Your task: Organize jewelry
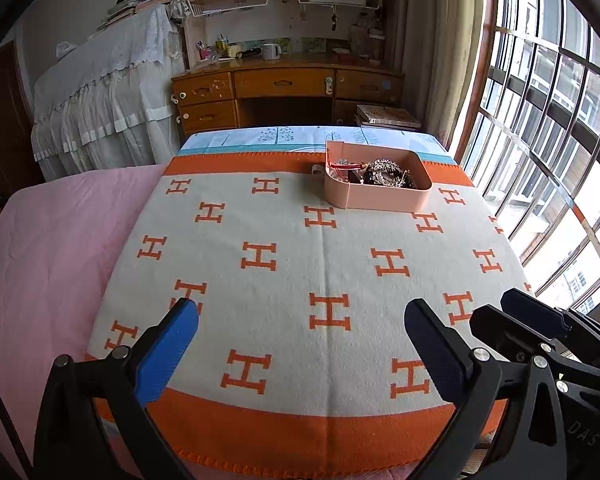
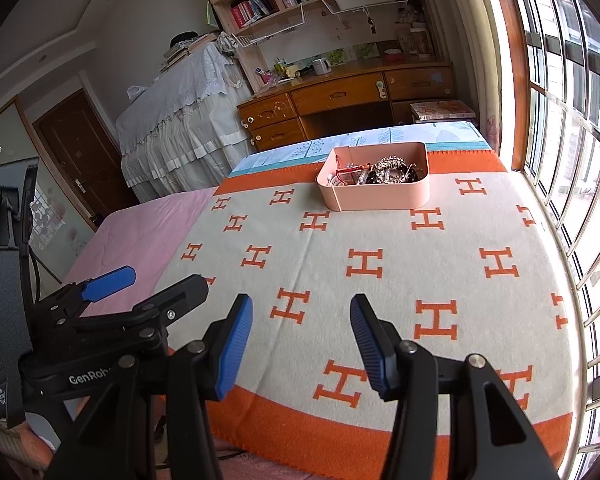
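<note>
A: Jewelry [image 1: 380, 174] is seen heaped in the pink tray [image 1: 380, 200], upper right of centre on the blanket [image 1: 292, 264].

B: Is anything gripped?

A: Nothing. Left tongs [image 1: 300, 344] and right tongs [image 2: 302, 340] are held apart, empty, low in frame. Sorting finished or still pending cannot be told.

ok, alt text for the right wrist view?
Open right gripper with blue-padded fingers hovers over a cream blanket with orange H motifs. At the far end sits a pink rounded plastic tray holding tangled jewelry. The open left gripper shows at left.
</note>
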Demonstrator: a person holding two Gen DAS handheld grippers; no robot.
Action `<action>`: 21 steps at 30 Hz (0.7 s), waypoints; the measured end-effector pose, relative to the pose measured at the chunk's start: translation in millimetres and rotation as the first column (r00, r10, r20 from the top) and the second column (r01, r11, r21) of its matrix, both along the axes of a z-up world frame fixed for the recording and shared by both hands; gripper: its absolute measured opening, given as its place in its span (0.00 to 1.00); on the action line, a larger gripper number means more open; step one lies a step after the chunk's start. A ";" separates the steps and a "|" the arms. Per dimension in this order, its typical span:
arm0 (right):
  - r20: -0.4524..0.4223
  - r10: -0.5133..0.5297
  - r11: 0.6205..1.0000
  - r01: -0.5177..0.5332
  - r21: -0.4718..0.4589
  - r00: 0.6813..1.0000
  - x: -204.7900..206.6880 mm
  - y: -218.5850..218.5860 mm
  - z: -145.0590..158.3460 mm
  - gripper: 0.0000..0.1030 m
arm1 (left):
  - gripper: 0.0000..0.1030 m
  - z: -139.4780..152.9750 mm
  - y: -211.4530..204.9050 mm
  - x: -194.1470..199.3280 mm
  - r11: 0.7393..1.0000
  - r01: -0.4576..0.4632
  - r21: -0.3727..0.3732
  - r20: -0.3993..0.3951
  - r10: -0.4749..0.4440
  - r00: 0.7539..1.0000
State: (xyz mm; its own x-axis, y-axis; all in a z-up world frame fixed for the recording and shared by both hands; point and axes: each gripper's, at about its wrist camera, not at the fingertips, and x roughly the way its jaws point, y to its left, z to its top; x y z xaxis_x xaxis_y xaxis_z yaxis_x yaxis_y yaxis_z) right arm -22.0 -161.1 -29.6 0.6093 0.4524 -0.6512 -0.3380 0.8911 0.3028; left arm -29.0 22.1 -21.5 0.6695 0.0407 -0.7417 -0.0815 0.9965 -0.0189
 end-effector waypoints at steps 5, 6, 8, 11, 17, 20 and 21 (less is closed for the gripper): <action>-0.003 0.001 1.000 -0.001 0.000 1.000 0.1 0.2 -1.7 0.50 | 0.99 0.0 -0.2 0.5 1.000 0.001 -0.001 -0.003 -0.001 1.000; -0.003 0.001 1.000 -0.001 0.000 1.000 0.1 0.2 -1.6 0.50 | 0.99 -0.8 0.1 1.0 1.000 0.001 -0.002 -0.005 -0.001 1.000; -0.005 0.002 1.000 -0.002 0.001 1.000 -0.4 0.7 -2.4 0.50 | 0.99 -1.8 0.5 1.5 1.000 0.001 -0.002 -0.009 -0.001 1.000; -0.005 0.001 1.000 -0.001 0.000 1.000 -1.0 1.2 -3.5 0.50 | 0.99 -2.7 1.1 1.7 1.000 0.001 -0.004 -0.012 -0.001 1.000; -0.012 0.002 1.000 -0.002 0.002 1.000 -2.8 2.3 -6.7 0.50 | 0.99 -4.0 0.7 3.9 1.000 0.002 -0.004 -0.019 -0.002 1.000; -0.013 0.002 1.000 -0.002 0.002 1.000 -3.8 2.9 -7.3 0.50 | 0.99 -3.7 0.7 4.0 1.000 0.002 -0.003 -0.018 -0.002 1.000; -0.013 0.002 1.000 -0.002 0.002 1.000 -3.1 2.8 -7.1 0.50 | 0.99 -4.5 0.8 4.3 1.000 0.002 -0.003 -0.019 -0.002 1.000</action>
State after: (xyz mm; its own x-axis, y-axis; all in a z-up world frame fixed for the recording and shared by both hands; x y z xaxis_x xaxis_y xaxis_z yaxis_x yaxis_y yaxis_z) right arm -25.1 -158.3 -36.7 0.5999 0.4549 -0.6582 -0.3355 0.8899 0.3092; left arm -24.6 22.9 -26.0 0.6551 0.0367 -0.7546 -0.0795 0.9966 -0.0205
